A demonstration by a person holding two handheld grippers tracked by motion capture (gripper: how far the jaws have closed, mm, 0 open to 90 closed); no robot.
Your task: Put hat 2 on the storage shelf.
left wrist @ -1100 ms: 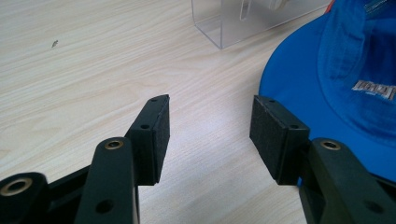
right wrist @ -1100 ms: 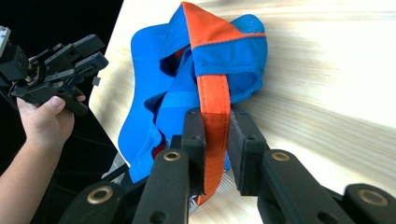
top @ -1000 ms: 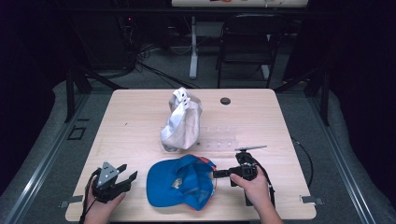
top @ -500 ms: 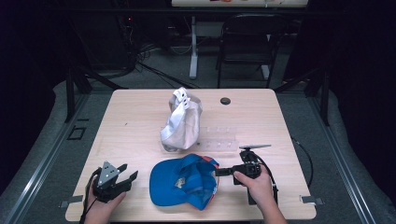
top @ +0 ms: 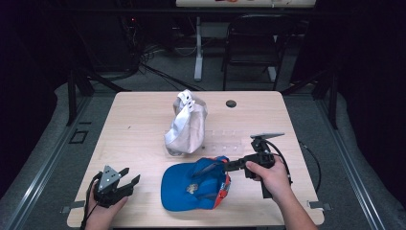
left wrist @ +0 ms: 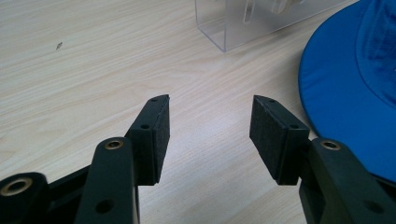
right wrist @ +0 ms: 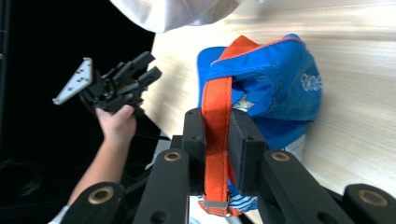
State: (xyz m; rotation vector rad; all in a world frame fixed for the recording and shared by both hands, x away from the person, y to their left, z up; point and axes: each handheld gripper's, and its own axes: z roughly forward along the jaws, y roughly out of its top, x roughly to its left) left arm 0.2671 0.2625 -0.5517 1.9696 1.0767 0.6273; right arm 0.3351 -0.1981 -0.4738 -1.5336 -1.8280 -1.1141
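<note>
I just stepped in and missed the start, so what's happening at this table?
A person works at a wooden table with a gripper in each hand. The right gripper is shut on the orange strap of a blue cap and holds that edge up off the table. The left gripper rests open near the table's front left, holding nothing. A white cap and a clear plastic box sit behind the blue cap.

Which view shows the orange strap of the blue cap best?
The right gripper view: the orange strap runs between that gripper's closed pads, close up. The high view gives an orange sliver at the blue cap; the left gripper view just blue brim.
</note>
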